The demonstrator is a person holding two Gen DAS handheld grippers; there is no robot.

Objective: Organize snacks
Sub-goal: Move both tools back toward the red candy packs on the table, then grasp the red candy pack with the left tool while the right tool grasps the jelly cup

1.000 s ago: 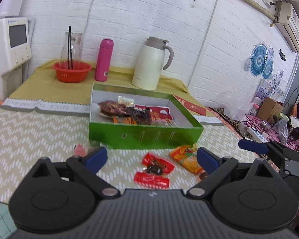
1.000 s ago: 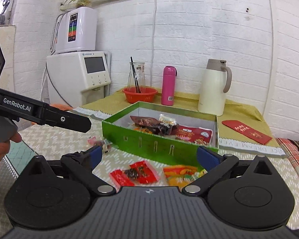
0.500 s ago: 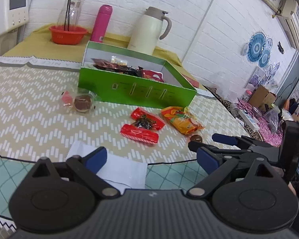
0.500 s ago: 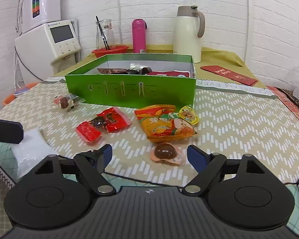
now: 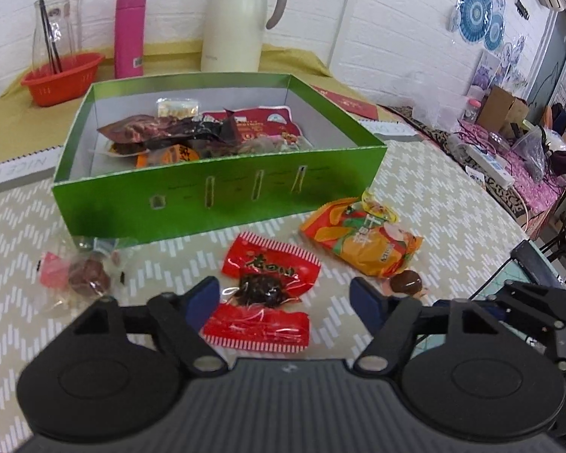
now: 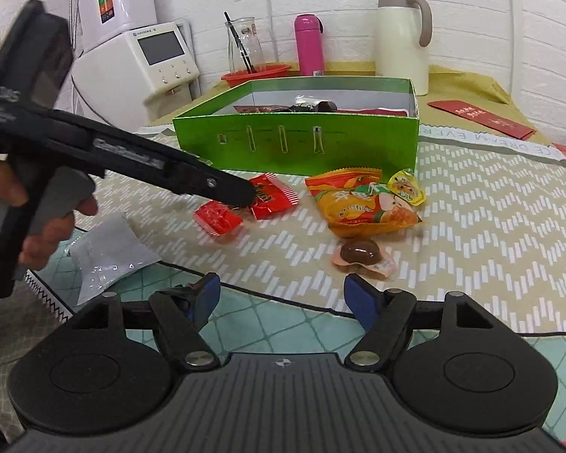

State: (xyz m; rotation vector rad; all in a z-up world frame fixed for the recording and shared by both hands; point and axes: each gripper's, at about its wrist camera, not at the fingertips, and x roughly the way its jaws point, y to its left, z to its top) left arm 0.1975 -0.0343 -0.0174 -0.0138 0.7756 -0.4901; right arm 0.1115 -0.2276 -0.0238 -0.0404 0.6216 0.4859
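Left gripper [image 5: 285,298] jaws apart, low over the two red snack packets; the larger red date packet [image 5: 269,270] sits between the blue fingertips [image 5: 203,298], the smaller red packet [image 5: 256,330] just below it, nearer the camera; cannot tell if either pad touches the wrapper. Right gripper [image 6: 281,296] jaws also apart, nothing between them, hovering at the table's near edge just short of a chocolate candy in pink wrapper [image 6: 360,255]. Orange snack bag [image 5: 362,239] lies beside the green box's [image 5: 222,204] front right corner, with a small yellow jelly cup [image 6: 407,188] touching its top edge. Green box open, already holding several dark and red snack packs [image 5: 207,132]. Clear-wrapped brown candy with pink piece [image 5: 75,273] left of the red packets, near the box's front left corner. Behind the box: cream thermos jug [image 5: 237,22], pink bottle [image 5: 129,34], red basket [image 5: 60,75] with a glass carafe [image 5: 54,30]. Clear plastic wrapper [image 6: 107,260] on the teal mat by the left hand [image 6: 37,222]. All on a zigzag tablecloth [image 6: 490,226].
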